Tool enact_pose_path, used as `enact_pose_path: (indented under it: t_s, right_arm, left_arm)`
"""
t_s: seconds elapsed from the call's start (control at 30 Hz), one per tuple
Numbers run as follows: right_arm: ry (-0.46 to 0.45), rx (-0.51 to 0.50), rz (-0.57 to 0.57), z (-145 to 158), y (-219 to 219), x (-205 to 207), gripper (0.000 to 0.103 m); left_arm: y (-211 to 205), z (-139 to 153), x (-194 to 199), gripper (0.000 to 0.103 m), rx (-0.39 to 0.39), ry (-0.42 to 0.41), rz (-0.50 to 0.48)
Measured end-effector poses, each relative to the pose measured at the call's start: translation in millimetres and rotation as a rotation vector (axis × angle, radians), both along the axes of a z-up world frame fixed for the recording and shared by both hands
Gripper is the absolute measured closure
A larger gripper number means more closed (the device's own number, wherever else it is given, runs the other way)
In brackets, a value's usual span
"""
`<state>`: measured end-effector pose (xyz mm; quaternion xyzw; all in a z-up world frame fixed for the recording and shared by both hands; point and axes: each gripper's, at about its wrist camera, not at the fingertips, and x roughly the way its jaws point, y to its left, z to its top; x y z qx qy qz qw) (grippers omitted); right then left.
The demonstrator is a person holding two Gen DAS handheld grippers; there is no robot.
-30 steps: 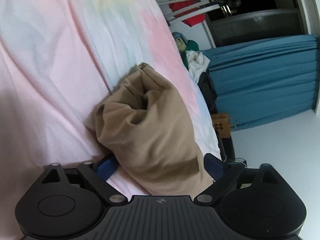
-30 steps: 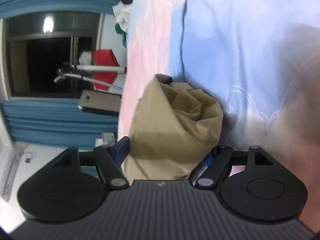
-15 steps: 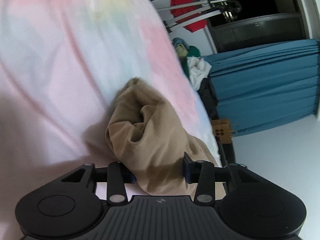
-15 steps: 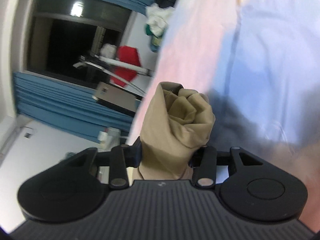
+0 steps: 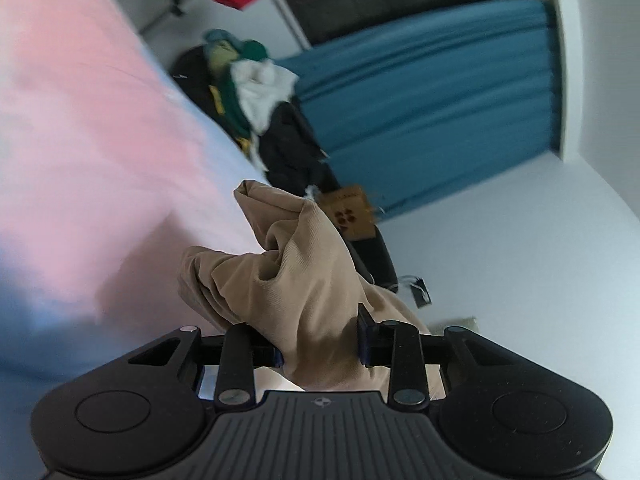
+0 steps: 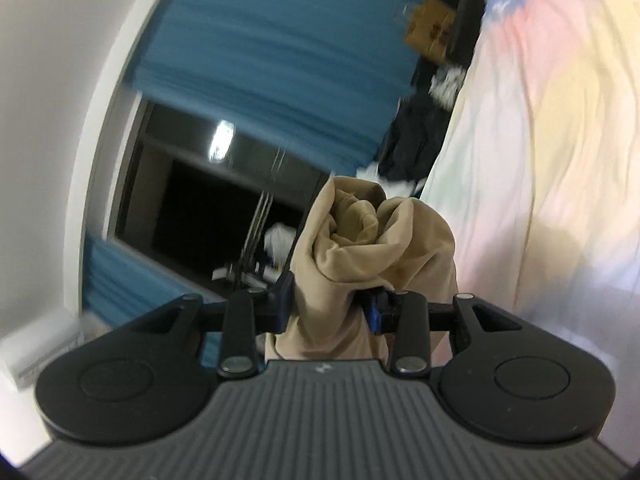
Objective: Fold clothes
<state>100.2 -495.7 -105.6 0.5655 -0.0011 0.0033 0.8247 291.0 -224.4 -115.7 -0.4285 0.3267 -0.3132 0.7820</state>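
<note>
Since a second ago both grippers closed and lifted the tan garment [image 5: 304, 272] off the bed [image 5: 80, 152]. Left gripper [image 5: 320, 350] and right gripper [image 6: 330, 308] jaws pinch its bunched cloth between them.

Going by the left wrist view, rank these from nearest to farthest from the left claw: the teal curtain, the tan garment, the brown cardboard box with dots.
1. Tan bunched fabric garment: clamped in the left claw, centre of view.
2. Brown cardboard box with dark dots: beyond the garment, just right of centre, by the bed's edge.
3. Teal pleated curtain: farthest, along the back wall, upper right.
</note>
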Motion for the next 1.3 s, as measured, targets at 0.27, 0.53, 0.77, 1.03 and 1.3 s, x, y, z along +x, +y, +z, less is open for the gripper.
enact_pose_path:
  t_s: [0.27,0.53,0.77,1.03,1.3]
  right_arm:
    - [0.273,0.137,-0.026,-72.8,-20.1,39.7,0.064]
    - [0.512,0.217,-0.059,-100.0,-3.0,27.6,0.048]
    - [0.606,0.123,-0.031,-67.0,10.3,3.5,0.042]
    - [0.656,-0.343,-0.103,23.6,50.5,-62.4,0.016]
    - [0.565,-0.647,-0.094,96.3,109.5,-115.8,0.018]
  left_arm:
    - [-26.4,-68.6,32.0,0.070,0.164,0.103,-0.013]
    - [-12.1,-105.6,26.3,0.056,0.240,0.136,-0.118]
    - [-10.7,-65.9,8.8,0.024,0.432,0.021,-0.224]
    - [25.1,42.9,-92.3,0.000,0.587,-0.244,-0.214]
    - [64.2,130.4,-207.0,0.000,0.743,-0.445,-0.163]
